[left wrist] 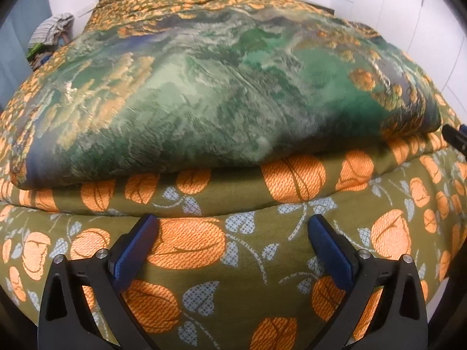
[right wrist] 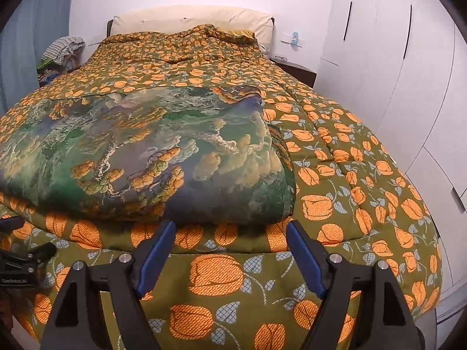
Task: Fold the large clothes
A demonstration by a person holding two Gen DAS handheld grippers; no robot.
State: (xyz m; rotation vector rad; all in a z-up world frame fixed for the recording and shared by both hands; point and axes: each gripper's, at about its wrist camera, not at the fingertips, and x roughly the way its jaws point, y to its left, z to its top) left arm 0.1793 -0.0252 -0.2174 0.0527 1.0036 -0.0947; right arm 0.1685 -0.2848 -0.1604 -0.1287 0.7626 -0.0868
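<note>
A large green, blue and gold patterned cloth (left wrist: 210, 99) lies folded over on the bed, its near fold edge just ahead of both grippers; it also shows in the right wrist view (right wrist: 140, 151). My left gripper (left wrist: 233, 224) is open and empty, hovering over the olive bedspread just short of the cloth's edge. My right gripper (right wrist: 230, 230) is open and empty, at the cloth's near right corner. The right gripper's tip shows at the right edge of the left wrist view (left wrist: 455, 138). The left gripper shows at the left edge of the right wrist view (right wrist: 20, 259).
The olive bedspread with orange flowers (right wrist: 350, 175) covers the whole bed. A cream headboard (right wrist: 189, 17) stands at the far end. A pile of clothes (right wrist: 61, 49) sits at the far left. A dark nightstand (right wrist: 294, 70) and white wardrobe doors (right wrist: 408, 58) are on the right.
</note>
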